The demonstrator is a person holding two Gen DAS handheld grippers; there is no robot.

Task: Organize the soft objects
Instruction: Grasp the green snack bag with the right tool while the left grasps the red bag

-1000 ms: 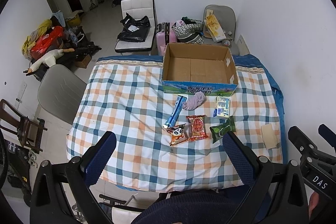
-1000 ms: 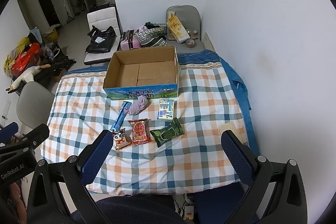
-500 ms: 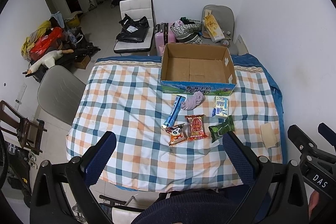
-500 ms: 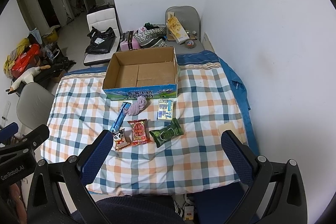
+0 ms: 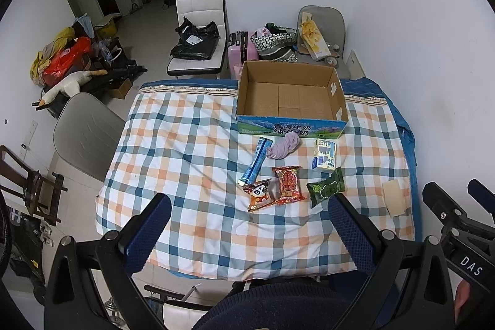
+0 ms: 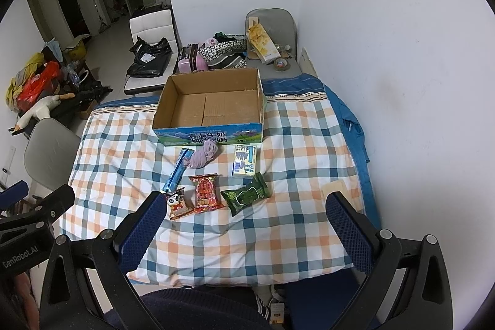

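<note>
We see an open cardboard box (image 5: 290, 101) at the far side, empty. Just in front of it lies a bunched lilac cloth (image 5: 284, 146), a blue stick pack (image 5: 255, 161) touching its left. Right sits a small milk carton (image 5: 324, 153); nearer, in a row, panda packet (image 5: 259, 195), red packet (image 5: 288, 184), green packet (image 5: 326, 187).

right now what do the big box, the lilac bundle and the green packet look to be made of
Box: corrugated cardboard, matte brown inside, printed glossy blue front.
Lilac bundle: soft knit or woven cloth, matte, with twisted folds.
Green packet: likely plastic film, slightly shiny, with crimped ends.
</note>
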